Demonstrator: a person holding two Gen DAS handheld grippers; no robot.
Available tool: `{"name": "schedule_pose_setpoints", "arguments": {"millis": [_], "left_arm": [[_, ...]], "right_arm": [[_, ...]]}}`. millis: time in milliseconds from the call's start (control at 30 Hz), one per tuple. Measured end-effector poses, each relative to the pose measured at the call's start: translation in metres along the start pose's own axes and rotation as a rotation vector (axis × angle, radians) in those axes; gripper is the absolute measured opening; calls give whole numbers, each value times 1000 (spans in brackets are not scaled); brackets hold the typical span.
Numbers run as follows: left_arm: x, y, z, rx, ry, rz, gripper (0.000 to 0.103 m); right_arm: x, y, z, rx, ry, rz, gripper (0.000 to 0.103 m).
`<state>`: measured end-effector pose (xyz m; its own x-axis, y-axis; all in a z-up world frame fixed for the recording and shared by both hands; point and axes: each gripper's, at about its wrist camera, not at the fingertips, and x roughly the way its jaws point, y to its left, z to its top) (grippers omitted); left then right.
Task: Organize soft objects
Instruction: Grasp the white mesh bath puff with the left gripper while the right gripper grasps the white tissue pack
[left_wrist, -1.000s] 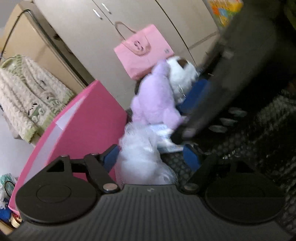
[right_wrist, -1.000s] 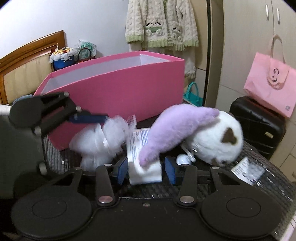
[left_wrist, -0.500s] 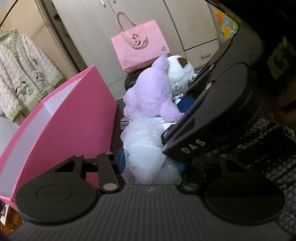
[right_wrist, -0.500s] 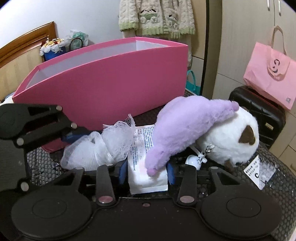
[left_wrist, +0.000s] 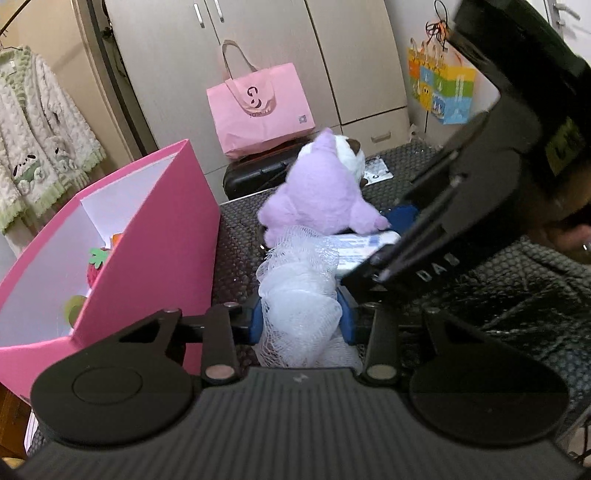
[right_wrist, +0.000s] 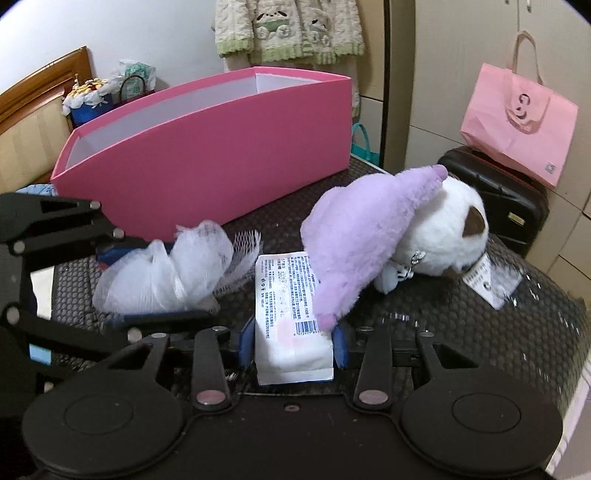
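Dark mat (right_wrist: 480, 332): left tool (left_wrist: 301, 317) grips white mesh (left_wrist: 299, 291), right tool (right_wrist: 291, 345) clamps half-hidden packet (right_wrist: 288, 332).

Pink box (right_wrist: 229, 155), white mesh puff (left_wrist: 299, 295), lilac-and-white plush (right_wrist: 373, 236), pale pink bag (left_wrist: 258, 110)

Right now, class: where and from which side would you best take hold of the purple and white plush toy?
Probably the purple body, from above and from the near side: it is the bulkiest soft part, arched upward and bare on top. Its lower tip overlaps the white packet.
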<state>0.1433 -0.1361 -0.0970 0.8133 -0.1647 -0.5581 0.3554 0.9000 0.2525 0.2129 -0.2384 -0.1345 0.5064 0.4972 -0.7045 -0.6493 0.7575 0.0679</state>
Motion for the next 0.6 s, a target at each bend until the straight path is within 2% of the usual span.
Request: {"name": "schedule_pose_setpoints", "arguments": {"millis": [267, 467, 600], "left_arm": [[-14, 16, -7, -90, -14, -79, 38], [-19, 31, -12, -177, 7, -159, 38], [-22, 36, -13, -209, 20, -196, 38]], "right_arm": [[-25, 19, -17, 64, -22, -27, 45], [-37, 13, -31, 240, -44, 26, 45], [-42, 21, -38, 258, -50, 3, 45]]}}
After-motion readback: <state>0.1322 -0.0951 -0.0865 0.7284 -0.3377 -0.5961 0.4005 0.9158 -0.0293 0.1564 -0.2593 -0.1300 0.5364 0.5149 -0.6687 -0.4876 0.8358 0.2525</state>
